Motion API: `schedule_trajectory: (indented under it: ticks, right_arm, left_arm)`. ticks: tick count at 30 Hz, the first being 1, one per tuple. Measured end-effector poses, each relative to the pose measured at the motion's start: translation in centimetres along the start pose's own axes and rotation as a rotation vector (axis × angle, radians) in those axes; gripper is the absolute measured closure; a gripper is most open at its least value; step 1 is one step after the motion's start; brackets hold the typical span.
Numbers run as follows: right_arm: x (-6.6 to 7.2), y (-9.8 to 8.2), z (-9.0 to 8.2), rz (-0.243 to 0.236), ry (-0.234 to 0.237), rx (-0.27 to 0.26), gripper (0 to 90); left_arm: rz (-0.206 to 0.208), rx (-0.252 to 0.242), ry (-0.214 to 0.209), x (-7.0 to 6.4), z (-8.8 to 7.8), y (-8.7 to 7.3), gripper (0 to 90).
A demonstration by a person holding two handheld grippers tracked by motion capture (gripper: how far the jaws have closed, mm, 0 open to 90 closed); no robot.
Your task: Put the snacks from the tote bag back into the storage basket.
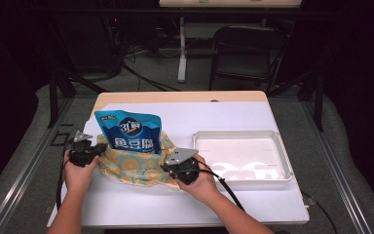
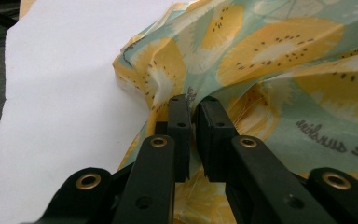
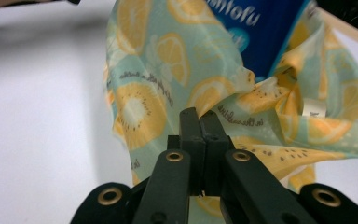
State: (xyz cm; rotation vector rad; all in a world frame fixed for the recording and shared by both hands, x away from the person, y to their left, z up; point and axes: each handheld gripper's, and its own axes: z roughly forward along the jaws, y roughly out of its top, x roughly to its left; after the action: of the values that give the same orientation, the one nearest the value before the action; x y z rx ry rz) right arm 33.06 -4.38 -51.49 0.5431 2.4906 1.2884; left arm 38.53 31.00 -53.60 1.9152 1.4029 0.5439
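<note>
Pinching fruit-print bag (image 1: 137, 165) at both sides near table's (image 1: 175, 204) left front edge; left gripper (image 2: 193, 100) clamped on bag's fabric; right gripper (image 3: 199, 114) pressed together on fabric; blue pouch (image 1: 128, 132) upright inside bag; white tray (image 1: 282, 151) near right edge.

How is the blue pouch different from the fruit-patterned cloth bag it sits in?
The blue pouch is glossy, one colour with white print, and stands upright; the cloth bag is soft, crumpled, mint with yellow citrus slices, and sags around it. The pouch is untouched, while the left gripper and right gripper each pinch the bag's edge. Both rest on the white table.
</note>
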Motion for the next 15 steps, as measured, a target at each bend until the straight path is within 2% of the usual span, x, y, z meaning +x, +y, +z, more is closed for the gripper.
schedule_trajectory:
  ticks: [5,9,15]
  right_arm:
    - [0.4,-0.7,0.3,-0.010,0.016,0.043,90.0]
    - [0.5,-1.0,0.6,-0.004,0.029,0.055,90.0]
    - [0.8,-1.5,1.3,0.005,0.047,0.102,90.0]
  left_arm:
    - [0.000,-0.001,0.001,0.0,0.0,0.0,84.0]
    - [-0.005,-0.003,0.001,0.1,0.0,0.0,84.0]
    - [-0.006,0.000,-0.001,0.1,0.1,0.0,84.1]
